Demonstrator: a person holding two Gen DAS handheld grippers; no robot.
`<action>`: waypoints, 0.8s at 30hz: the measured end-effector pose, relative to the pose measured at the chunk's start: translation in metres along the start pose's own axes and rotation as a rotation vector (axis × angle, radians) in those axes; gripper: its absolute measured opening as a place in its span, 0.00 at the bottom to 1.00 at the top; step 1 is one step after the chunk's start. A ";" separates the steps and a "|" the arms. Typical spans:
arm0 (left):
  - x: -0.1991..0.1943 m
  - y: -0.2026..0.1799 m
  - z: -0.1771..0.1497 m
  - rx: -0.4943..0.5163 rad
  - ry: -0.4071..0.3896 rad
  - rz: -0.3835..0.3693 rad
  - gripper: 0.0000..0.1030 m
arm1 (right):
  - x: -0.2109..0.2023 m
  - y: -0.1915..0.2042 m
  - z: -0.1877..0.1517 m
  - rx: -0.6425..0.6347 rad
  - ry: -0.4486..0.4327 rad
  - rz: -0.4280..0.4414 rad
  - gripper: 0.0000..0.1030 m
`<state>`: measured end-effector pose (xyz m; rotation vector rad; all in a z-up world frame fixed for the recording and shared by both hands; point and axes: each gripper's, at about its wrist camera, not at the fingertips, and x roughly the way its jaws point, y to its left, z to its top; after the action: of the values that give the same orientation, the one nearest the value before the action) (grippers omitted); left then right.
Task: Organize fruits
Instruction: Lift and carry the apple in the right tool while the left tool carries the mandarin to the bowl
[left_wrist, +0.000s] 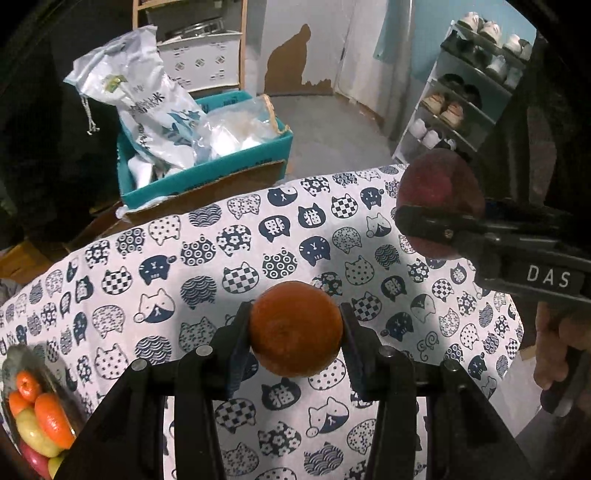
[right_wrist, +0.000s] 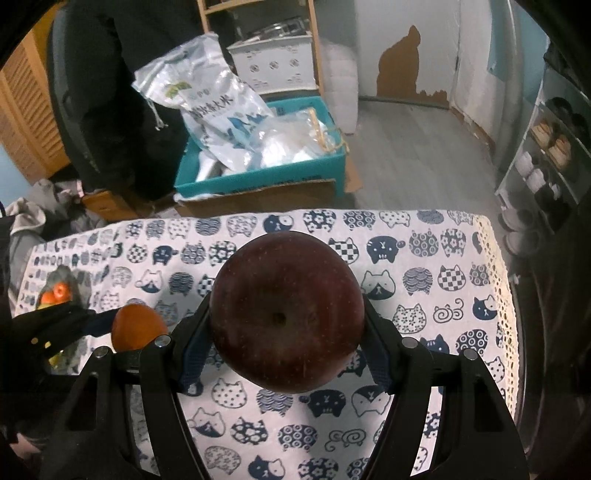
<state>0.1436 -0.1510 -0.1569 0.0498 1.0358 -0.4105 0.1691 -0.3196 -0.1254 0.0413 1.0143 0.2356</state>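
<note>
Bowl (left_wrist: 55, 373) full of mixed fruit (left_wrist: 40, 417)

White letters "DAS" on the black body of the right gripper (left_wrist: 424, 221), Chinese character "猫" on dark cat-face prints of the white patterned tablecloth (left_wrist: 310, 218), blue Chinese characters ending "大米" on the white plastic rice bag (right_wrist: 214, 107).

One orange (left_wrist: 295, 328), one dark red apple (right_wrist: 287, 314), two grippers, and a bowl (left_wrist: 55, 376) on the worktop holding perhaps six fruits, its edge cut off; one rice bag (left_wrist: 147, 99).
</note>
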 end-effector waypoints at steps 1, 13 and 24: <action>-0.005 0.000 -0.001 0.000 -0.005 0.002 0.45 | -0.004 0.003 0.000 -0.006 -0.007 0.005 0.69; -0.071 0.014 -0.013 -0.027 -0.101 0.021 0.45 | -0.037 0.047 0.005 -0.072 -0.076 0.059 0.69; -0.120 0.040 -0.025 -0.071 -0.184 0.050 0.45 | -0.061 0.101 0.014 -0.149 -0.126 0.123 0.69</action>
<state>0.0842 -0.0712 -0.0749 -0.0250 0.8653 -0.3264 0.1323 -0.2327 -0.0529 -0.0168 0.8674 0.4160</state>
